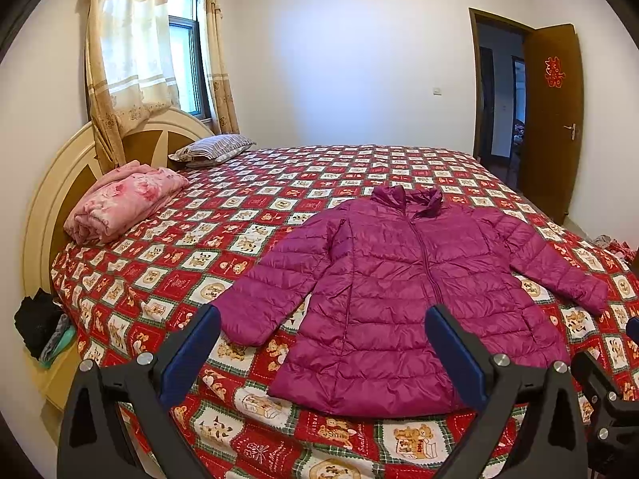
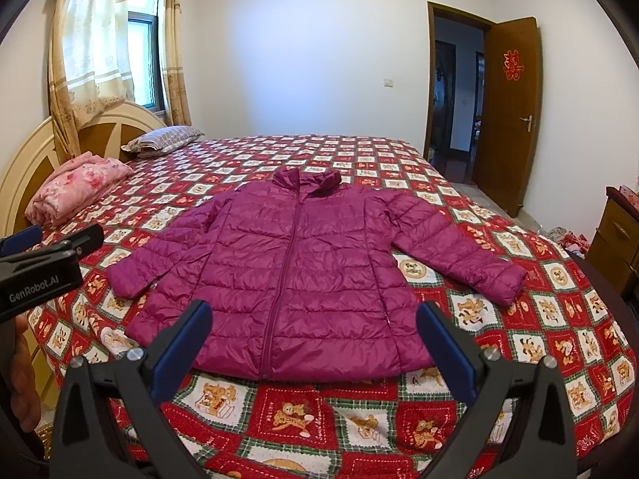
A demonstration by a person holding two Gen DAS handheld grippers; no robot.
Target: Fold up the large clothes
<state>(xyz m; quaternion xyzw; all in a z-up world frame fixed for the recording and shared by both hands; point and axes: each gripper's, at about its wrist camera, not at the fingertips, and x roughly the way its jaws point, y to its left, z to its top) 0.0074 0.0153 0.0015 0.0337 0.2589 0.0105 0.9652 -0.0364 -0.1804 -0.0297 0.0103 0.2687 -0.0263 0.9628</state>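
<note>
Your left gripper (image 1: pixel 322 325) and right gripper (image 2: pixel 313 321) hovered with fingers spread wide and empty over the purple jacket (image 2: pixel 295 271), which lay zipped and flat on the bed (image 2: pixel 559 319), its back hidden.

Left hand-held gripper (image 1: pixel 321 331) fingers spread wide, right hand-held gripper (image 2: pixel 313 325) likewise, both level

Bed (image 2: pixel 359 431) under a red checked bear-print cover, purple quilted jacket (image 2: pixel 295 279) spread flat and zipped near its foot edge, folded pink floral blanket (image 2: pixel 76 193) and striped pillow (image 2: pixel 163 139) by the headboard (image 2: pixel 24 163)
</note>
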